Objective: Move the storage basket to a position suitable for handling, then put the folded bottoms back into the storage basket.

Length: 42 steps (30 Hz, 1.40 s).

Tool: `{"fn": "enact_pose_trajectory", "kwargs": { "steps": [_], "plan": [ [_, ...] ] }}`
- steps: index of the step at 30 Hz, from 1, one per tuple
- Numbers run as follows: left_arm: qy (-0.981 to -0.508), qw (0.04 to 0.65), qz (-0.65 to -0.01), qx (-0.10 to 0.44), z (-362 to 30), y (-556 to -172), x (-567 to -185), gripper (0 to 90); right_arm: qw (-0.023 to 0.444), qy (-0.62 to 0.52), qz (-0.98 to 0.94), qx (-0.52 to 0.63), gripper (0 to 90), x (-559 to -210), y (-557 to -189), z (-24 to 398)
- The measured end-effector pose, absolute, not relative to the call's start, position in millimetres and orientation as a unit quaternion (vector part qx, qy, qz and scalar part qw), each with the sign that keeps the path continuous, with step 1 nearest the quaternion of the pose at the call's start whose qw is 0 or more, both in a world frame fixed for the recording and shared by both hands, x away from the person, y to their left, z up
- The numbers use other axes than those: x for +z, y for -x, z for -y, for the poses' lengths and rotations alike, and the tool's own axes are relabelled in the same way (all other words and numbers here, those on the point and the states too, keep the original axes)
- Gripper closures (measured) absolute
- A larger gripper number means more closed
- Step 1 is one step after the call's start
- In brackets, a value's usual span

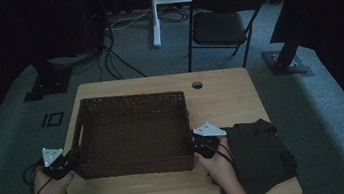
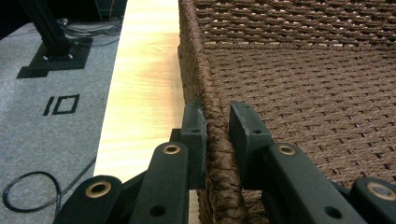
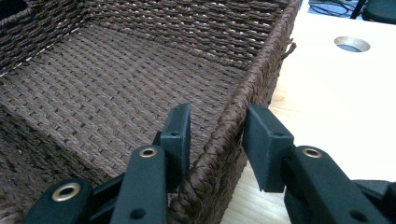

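A brown woven basket [image 1: 127,99] with nothing in it stands on the wooden table [image 1: 226,100]. My left gripper [image 1: 70,163] is at its left wall near the front corner. In the left gripper view the left gripper [image 2: 217,112] is shut on the basket's rim [image 2: 196,56], one jaw outside and one inside. My right gripper [image 1: 193,142] is at the right wall near the front corner. In the right gripper view the right gripper [image 3: 217,116] straddles the rim [image 3: 261,60] with its jaws wider apart and a little slack on the inside.
A dark folded cloth [image 1: 260,153] lies on the table's front right corner, just right of my right hand. A round cable hole [image 1: 197,84] sits near the far edge. A black chair [image 1: 220,22] stands beyond the table. Cables run across the grey carpet [image 2: 46,140].
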State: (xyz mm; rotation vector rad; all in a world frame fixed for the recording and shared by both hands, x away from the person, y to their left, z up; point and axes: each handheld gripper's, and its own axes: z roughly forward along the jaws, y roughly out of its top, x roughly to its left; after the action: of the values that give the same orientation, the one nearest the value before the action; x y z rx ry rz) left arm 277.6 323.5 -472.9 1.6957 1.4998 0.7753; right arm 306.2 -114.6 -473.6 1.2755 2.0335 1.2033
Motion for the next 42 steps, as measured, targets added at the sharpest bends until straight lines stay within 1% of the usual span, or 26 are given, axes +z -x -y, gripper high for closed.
{"fn": "enact_pose_trajectory", "kwargs": {
  "steps": [3, 5, 7, 8, 9, 10, 11, 12, 14, 15, 16, 17, 18, 20, 23, 25, 34, 37, 42],
  "plan": [
    [-0.657, 0.371, -0.583, 0.301, -324.1, -276.8, -473.5, 77.2, 0.219, -0.465, -0.734, 0.444, 61.5, -474.3, -306.6, 116.1],
    [-0.662, 0.377, -0.574, 0.301, -324.5, -276.1, -474.1, 74.9, 0.210, -0.467, -0.729, 0.453, 59.0, -475.3, -307.1, 118.2],
    [-0.668, 0.392, -0.564, 0.285, -324.0, -276.7, -473.8, 61.6, 0.210, -0.462, -0.729, 0.459, 47.0, -474.8, -308.6, 120.8],
    [-0.671, 0.398, -0.561, 0.278, -323.2, -277.4, -473.7, 51.9, 0.218, -0.461, -0.726, 0.461, 41.6, -473.4, -308.8, 121.9],
    [-0.675, 0.397, -0.558, 0.277, -322.7, -278.1, -473.2, 44.9, 0.214, -0.459, -0.730, 0.458, 38.7, -471.2, -309.1, 122.4],
    [-0.678, 0.392, -0.555, 0.279, -322.6, -278.5, -471.8, 43.3, 0.213, -0.445, -0.738, 0.460, 33.2, -469.6, -309.9, 122.3],
    [-0.681, 0.392, -0.556, 0.270, -322.3, -279.0, -470.2, 35.8, 0.215, -0.435, -0.746, 0.456, 27.8, -468.3, -311.0, 122.2],
    [-0.683, 0.391, -0.559, 0.261, -321.7, -278.9, -468.4, 28.6, 0.209, -0.426, -0.751, 0.459, 24.9, -467.7, -312.3, 121.7],
    [-0.689, 0.389, -0.552, 0.264, -320.5, -278.6, -465.3, 27.6, 0.185, -0.424, -0.759, 0.458, 24.3, -466.0, -312.9, 120.2],
    [-0.690, 0.388, -0.549, 0.269, -320.8, -278.8, -463.5, 25.4, 0.190, -0.419, -0.761, 0.457, 22.4, -465.3, -313.3, 119.6],
    [-0.691, 0.387, -0.546, 0.273, -320.9, -278.9, -462.5, 23.5, 0.205, -0.407, -0.763, 0.458, 17.6, -464.4, -313.3, 119.1],
    [-0.694, 0.387, -0.541, 0.276, -321.8, -278.9, -461.2, 22.5, 0.215, -0.401, -0.763, 0.460, 14.7, -464.2, -313.4, 119.2],
    [-0.691, 0.389, -0.542, 0.277, -322.1, -278.9, -459.8, 20.6, 0.225, -0.394, -0.763, 0.461, 13.6, -464.0, -313.2, 119.4],
    [-0.693, 0.395, -0.535, 0.277, -322.1, -278.6, -456.8, 19.8, 0.222, -0.384, -0.766, 0.465, 12.6, -463.9, -312.6, 119.5],
    [-0.697, 0.397, -0.529, 0.279, -322.1, -277.4, -452.6, 19.8, 0.220, -0.378, -0.770, 0.465, 12.4, -464.6, -311.9, 119.0],
    [-0.694, 0.405, -0.520, 0.289, -321.5, -275.9, -445.1, 19.8, 0.223, -0.381, -0.765, 0.469, 12.2, -463.5, -311.1, 119.5],
    [-0.701, 0.432, -0.497, 0.275, -311.1, -273.9, -433.2, 19.8, 0.231, -0.372, -0.762, 0.477, 12.1, -451.7, -309.3, 122.6],
    [-0.706, 0.437, -0.488, 0.270, -304.5, -274.8, -431.8, 19.8, 0.229, -0.370, -0.760, 0.483, 12.1, -447.6, -308.5, 125.2],
    [-0.713, 0.441, -0.473, 0.270, -292.7, -276.6, -427.1, 19.8, 0.238, -0.373, -0.758, 0.479, 12.1, -443.1, -307.2, 130.7]
  ]
}}
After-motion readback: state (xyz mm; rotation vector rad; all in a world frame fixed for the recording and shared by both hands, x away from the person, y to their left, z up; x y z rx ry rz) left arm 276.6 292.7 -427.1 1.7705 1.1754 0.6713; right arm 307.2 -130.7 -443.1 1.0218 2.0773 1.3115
